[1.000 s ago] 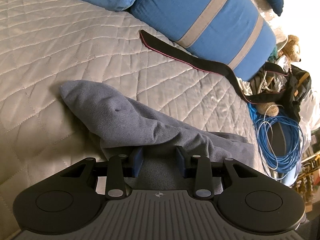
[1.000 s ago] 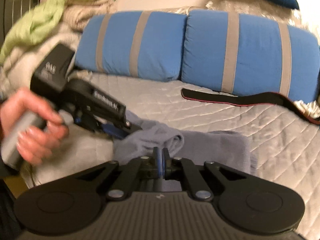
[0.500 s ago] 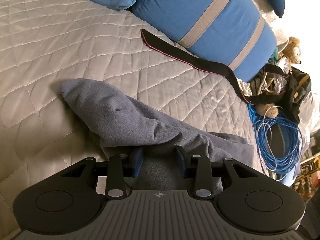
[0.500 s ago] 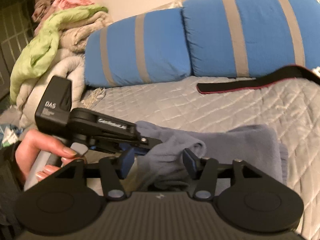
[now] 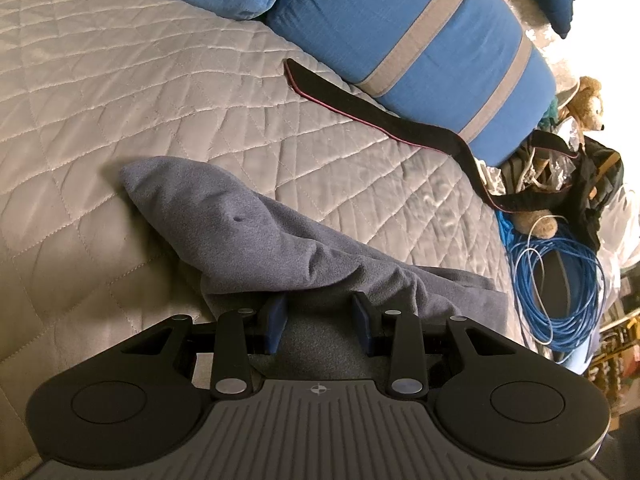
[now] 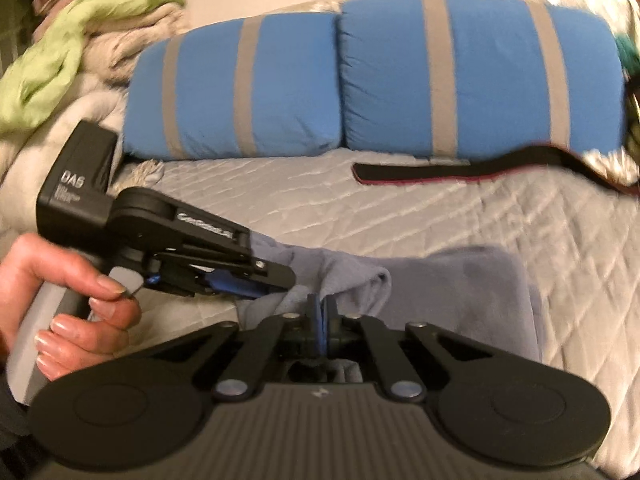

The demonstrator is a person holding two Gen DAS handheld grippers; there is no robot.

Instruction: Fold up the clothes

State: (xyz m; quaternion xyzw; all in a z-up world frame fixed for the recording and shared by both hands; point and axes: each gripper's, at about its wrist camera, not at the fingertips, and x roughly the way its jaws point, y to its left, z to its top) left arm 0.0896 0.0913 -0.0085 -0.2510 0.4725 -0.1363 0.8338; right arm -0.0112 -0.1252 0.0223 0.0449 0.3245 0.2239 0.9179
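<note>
A grey-blue fleece garment lies bunched on the quilted bed. My left gripper has its blue pads partly apart with a thick wad of the garment filling the gap between them. In the right wrist view a hand holds the left gripper at the garment's left end. My right gripper has its pads pressed together on a raised fold of the same garment, just right of the left gripper's tips.
Two blue pillows with grey stripes line the far side of the bed. In front of them lies a black strap. A heap of clothes sits at far left. A blue cable coil and a teddy bear lie beyond the bed's right edge.
The right gripper opened around the garment's fold half a second ago and has now shut on it, rolling slightly. The left gripper and its hold have not changed.
</note>
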